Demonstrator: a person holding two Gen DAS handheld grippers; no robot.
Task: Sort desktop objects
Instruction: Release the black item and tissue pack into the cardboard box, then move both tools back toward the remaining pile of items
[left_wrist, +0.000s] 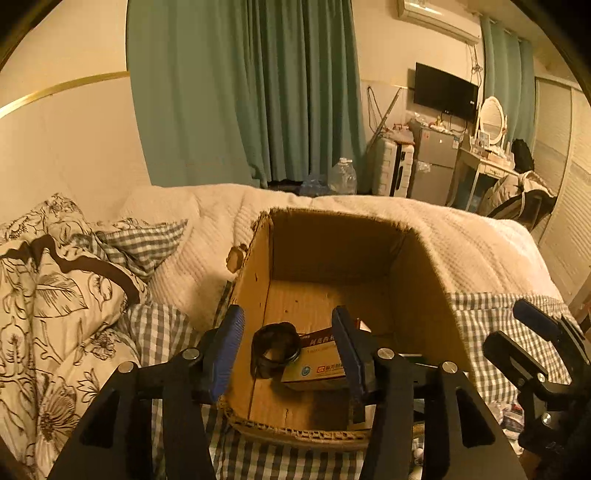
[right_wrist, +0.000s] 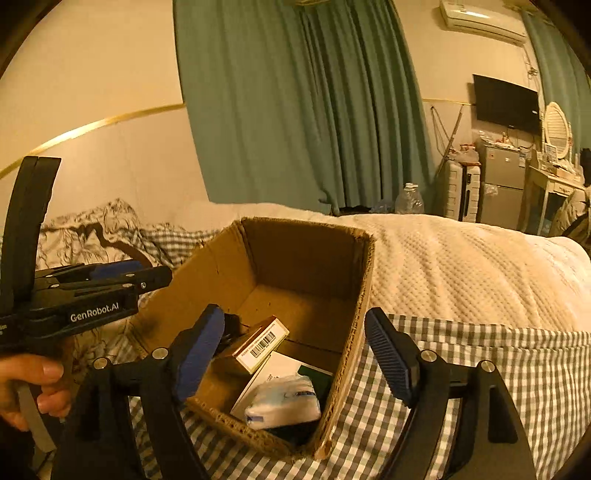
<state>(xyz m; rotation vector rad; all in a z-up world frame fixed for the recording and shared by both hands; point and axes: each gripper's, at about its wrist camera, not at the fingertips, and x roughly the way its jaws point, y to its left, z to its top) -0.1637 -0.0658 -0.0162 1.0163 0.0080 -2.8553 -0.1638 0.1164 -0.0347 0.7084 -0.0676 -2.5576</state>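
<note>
Looked like the letting-go part of the sorting, with things lying down inside the cardboard box (left_wrist: 255, 277) on the bed (right_wrist: 461, 350). Saw a black coiled band (left_wrist: 275, 347) on the box floor, leaning on a brown medicine box (left_wrist: 321, 365), low in the middle of the left wrist view. Saw the same medicine box, barcode up, in the right wrist view, with a flat white and green box (right_wrist: 273, 369) and a soft white packet (right_wrist: 284, 402) just beside it, near the front corner.

Held the left gripper (left_wrist: 287, 321) over the near edge of the cardboard box, tipped down toward the floor of it. Had its jaws partly apart and pinching nothing, with the band lying lower down, seen through the gap. Held the right gripper (right_wrist: 292, 317) near the front corner of the box, tipped down a little less. Had its jaws wide apart and empty, one finger over the inside and one over the checked sheet outside.

Showed a hand (right_wrist: 26, 384) squeezing the handle of the left gripper at the left edge of the right wrist view.

Probably best to do it like this:
- Lift straight up first, to miss the thin cardboard walls.
- Leave the jaws apart, to avoid catching the band again.
- Move the two grippers away from each other, being quite near each other here.
- Go gently, with the box sitting on soft bedding and easy to tip.
</note>
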